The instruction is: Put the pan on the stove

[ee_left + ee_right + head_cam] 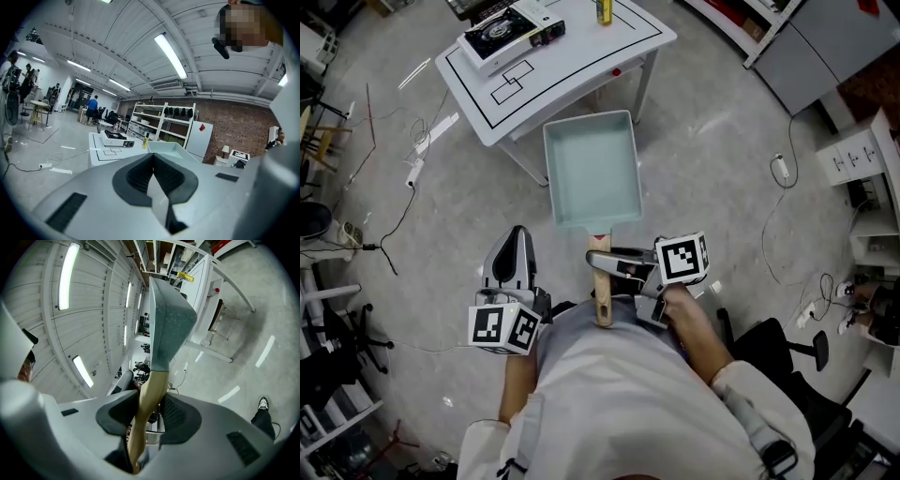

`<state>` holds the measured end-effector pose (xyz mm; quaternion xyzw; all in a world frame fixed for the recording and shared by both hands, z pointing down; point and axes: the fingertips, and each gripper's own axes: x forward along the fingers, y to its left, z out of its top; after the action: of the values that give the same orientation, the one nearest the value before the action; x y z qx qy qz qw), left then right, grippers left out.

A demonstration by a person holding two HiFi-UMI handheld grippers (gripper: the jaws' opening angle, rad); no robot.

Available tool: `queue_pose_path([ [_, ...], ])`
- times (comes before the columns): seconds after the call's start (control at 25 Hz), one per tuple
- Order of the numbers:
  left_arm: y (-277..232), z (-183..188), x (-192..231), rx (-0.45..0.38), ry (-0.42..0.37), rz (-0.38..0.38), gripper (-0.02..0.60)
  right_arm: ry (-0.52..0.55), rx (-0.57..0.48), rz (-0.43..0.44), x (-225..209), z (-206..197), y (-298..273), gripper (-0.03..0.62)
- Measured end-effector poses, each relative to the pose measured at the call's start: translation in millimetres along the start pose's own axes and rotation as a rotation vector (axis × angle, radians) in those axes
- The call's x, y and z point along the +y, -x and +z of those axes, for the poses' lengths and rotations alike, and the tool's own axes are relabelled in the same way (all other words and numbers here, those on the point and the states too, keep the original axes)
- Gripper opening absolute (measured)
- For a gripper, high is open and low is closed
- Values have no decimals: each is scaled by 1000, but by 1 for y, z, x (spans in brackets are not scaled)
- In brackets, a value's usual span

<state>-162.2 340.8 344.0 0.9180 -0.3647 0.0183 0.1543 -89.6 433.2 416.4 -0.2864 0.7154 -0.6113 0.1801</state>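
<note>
1 pan (pixel 591 169), pale blue, rectangular: wooden handle (pixel 602 292) clamped in right gripper (pixel 607 264); long axis runs straight ahead of it, pan held in the air short of the white table (pixel 581 70). 1 stove (pixel 508 33) on that table, well ahead and left. Left gripper (pixel 516 246) closed, empty, beside the handle. No legible brand or writing.

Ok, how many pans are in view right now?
1. The pan is held in the air just before the table, its handle clamped in the right gripper. None is on the stove; others may be out of view.
</note>
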Motion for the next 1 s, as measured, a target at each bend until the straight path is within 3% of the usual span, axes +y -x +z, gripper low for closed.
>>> queue_pose_path([
  [0.48, -37, 19, 6, -13, 12, 42, 8, 14, 23, -1, -11, 51, 2, 150],
  [1.0, -92, 18, 48, -15, 101, -1, 8, 53, 35, -6, -16, 104, -30, 152],
])
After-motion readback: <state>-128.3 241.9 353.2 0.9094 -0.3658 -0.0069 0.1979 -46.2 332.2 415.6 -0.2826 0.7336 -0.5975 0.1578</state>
